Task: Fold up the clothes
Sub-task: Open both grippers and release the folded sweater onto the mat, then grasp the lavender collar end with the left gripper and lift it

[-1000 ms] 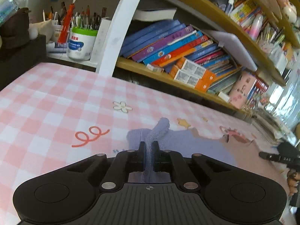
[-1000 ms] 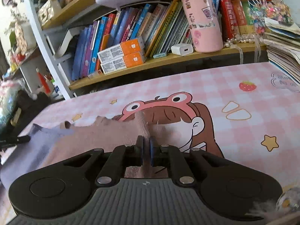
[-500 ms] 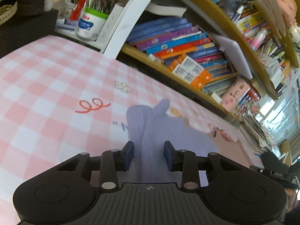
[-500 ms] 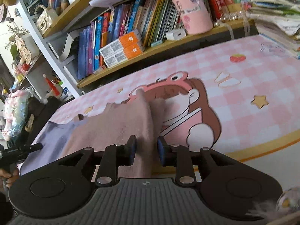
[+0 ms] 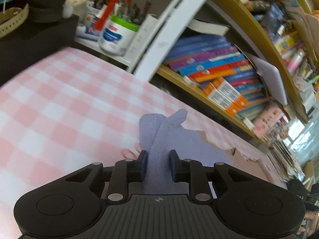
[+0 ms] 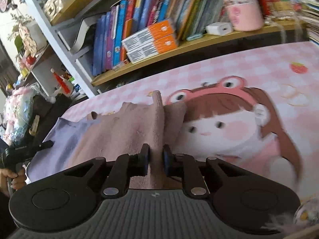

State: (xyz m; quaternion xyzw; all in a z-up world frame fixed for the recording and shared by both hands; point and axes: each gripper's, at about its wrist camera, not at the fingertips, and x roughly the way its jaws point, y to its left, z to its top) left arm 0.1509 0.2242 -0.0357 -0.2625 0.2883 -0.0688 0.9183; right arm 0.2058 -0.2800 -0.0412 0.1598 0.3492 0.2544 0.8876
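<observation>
A soft garment lies flat on the pink checked table mat (image 5: 59, 119). Its lavender part (image 5: 191, 141) fills the left wrist view and its dusty pink part (image 6: 119, 135) the right wrist view, where the lavender part (image 6: 63, 133) also shows at the left. My left gripper (image 5: 158, 164) is open, and a raised ridge of lavender cloth runs between its fingers. My right gripper (image 6: 156, 158) is open with a narrower gap, a ridge of pink cloth standing between the fingers. The garment's near edge is hidden under both grippers.
Bookshelves (image 5: 219, 75) packed with books line the far side of the table. A pen pot (image 5: 115, 33) and a dark box (image 5: 30, 39) stand at the far left. A cartoon girl is printed on the mat (image 6: 229, 123). A hand (image 6: 14, 177) holds the other gripper's handle.
Both grippers were shut on pinched cloth a second ago and then opened. Since half a second ago both gaps have narrowed around the cloth ridges, and both cameras have tilted.
</observation>
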